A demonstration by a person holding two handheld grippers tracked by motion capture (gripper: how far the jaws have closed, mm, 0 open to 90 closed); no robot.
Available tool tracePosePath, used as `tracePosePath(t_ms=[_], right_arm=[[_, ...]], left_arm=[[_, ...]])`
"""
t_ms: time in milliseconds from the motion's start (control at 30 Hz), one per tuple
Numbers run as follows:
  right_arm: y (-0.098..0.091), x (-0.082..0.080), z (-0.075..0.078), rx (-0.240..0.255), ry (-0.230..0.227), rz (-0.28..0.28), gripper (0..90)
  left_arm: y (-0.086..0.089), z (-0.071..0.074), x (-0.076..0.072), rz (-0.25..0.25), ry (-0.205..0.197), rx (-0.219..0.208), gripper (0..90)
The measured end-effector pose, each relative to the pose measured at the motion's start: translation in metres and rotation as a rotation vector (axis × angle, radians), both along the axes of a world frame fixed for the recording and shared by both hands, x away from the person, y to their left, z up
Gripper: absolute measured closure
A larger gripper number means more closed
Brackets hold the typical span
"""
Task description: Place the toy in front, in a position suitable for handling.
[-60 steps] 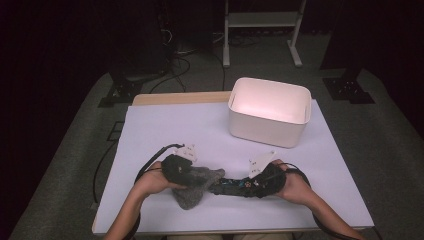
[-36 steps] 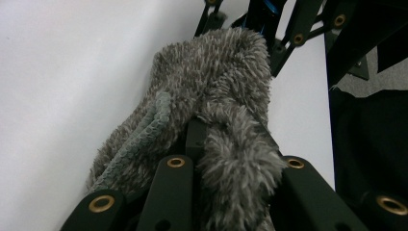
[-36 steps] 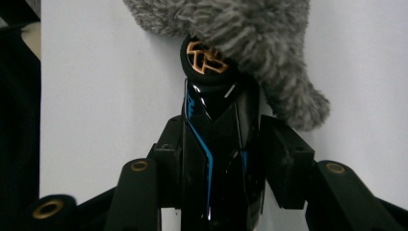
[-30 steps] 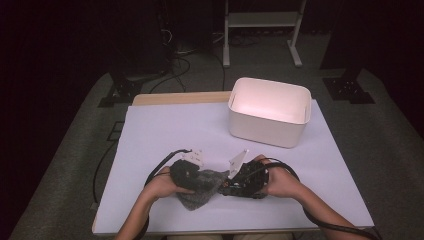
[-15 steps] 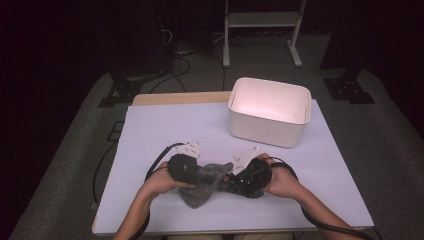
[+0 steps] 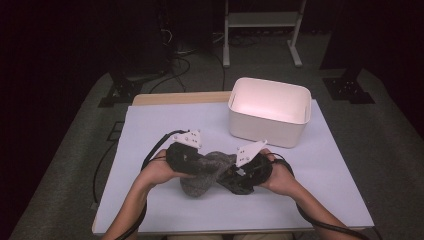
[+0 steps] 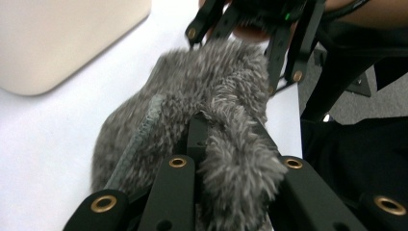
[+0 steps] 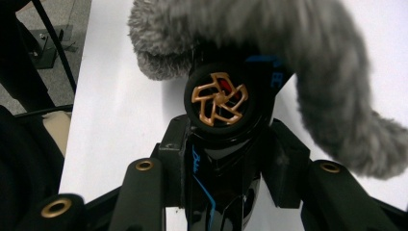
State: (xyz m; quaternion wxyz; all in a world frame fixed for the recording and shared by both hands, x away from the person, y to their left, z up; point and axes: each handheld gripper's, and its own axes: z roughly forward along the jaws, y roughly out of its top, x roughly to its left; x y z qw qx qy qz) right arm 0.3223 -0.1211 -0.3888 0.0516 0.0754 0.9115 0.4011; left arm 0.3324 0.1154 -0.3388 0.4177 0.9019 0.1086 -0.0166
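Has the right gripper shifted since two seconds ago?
Yes. The right gripper, clamped on a black toy car, has moved left toward the left gripper and fuzzy grey cloth, judged against the fixed white rectangular bin.

Count at this moment:
- grippers: 2, left gripper (image 6: pixel 200 162) and right gripper (image 6: pixel 235 176)
- grey fuzzy fabric cover (image 6: pixel 205 172): 1
- black toy car (image 8: pixel 222 139) with gold-spoked wheel (image 8: pixel 220 98): 1
- white bin (image 6: pixel 269 111): 1
- table (image 6: pixel 160 125): 1
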Motion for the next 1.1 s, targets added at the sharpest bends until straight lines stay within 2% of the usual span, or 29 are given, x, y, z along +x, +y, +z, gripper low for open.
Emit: tracePosePath(t_ms=[233, 267, 333, 433, 533, 700, 767, 867, 933, 1100], right_arm=[[-0.018, -0.009, 0.000, 0.002, -0.030, -0.008, 56.4], [-0.021, -0.010, 0.000, 0.007, -0.026, -0.013, 56.4], [-0.026, -0.012, 0.000, 0.014, -0.028, -0.017, 56.4], [-0.029, -0.014, 0.000, 0.018, -0.040, -0.023, 56.4], [-0.027, -0.015, 0.000, 0.021, -0.043, -0.023, 56.5], [-0.021, -0.010, 0.000, 0.075, -0.019, -0.015, 56.5], [-0.015, -0.009, 0.001, 0.077, -0.025, -0.009, 56.5], [-0.007, -0.007, 0.002, 0.095, -0.020, -0.005, 56.3], [-0.002, -0.007, 0.002, 0.104, -0.017, 0.005, 56.3], [-0.004, -0.006, 0.002, 0.106, -0.014, 0.011, 56.3]], left_arm=[[-0.002, -0.017, 0.000, 0.011, 0.029, 0.028, 76.9], [-0.003, -0.019, 0.001, 0.010, 0.032, 0.027, 76.8], [-0.004, -0.021, 0.002, -0.002, 0.052, -0.004, 76.9], [-0.009, -0.017, 0.004, -0.027, 0.056, -0.033, 76.9], [-0.014, -0.011, 0.003, -0.038, 0.044, -0.020, 77.0], [-0.009, 0.000, 0.001, -0.027, 0.036, -0.039, 77.0], [-0.005, 0.004, 0.001, -0.027, 0.025, -0.033, 77.1], [0.001, 0.008, 0.000, -0.022, 0.023, -0.060, 77.1], [0.003, 0.010, -0.002, -0.023, 0.018, -0.057, 77.1], [0.000, 0.010, -0.003, -0.026, 0.014, -0.060, 77.0]])
